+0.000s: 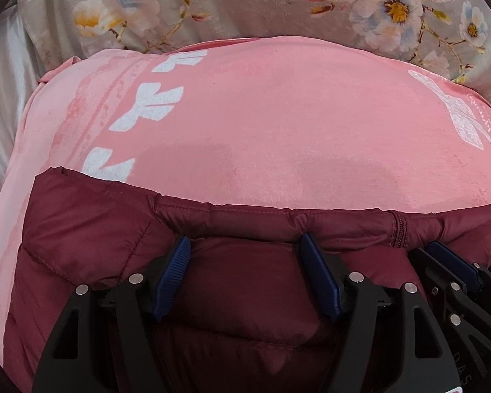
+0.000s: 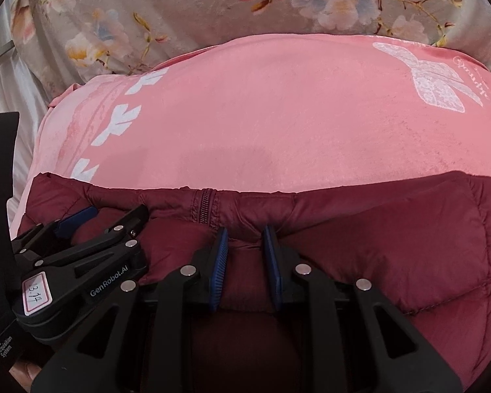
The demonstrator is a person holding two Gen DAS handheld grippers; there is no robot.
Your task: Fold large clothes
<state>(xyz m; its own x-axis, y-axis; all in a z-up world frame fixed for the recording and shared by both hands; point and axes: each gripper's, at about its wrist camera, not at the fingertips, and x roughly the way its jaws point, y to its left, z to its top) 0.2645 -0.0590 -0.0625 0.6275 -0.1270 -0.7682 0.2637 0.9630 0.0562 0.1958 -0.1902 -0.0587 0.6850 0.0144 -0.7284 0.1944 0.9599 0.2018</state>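
Observation:
A maroon quilted puffer jacket [image 1: 91, 229] lies on a pink blanket [image 1: 278, 124], its zipper [image 1: 399, 229] near the far hem. My left gripper [image 1: 245, 245] is open, its blue pads spread wide over the jacket's hem fold. My right gripper [image 2: 245, 239] has its blue pads close together, with a fold of the jacket [image 2: 392, 229] pinched between them just right of the zipper [image 2: 206, 209]. The left gripper also shows in the right wrist view [image 2: 81, 226], and the right gripper in the left wrist view [image 1: 448, 258].
The pink blanket [image 2: 278, 114] has white leaf prints and covers a bed. A grey floral sheet [image 1: 245, 3] lies beyond it, also in the right wrist view [image 2: 180, 6]. White fabric [image 1: 3, 75] lies at the left.

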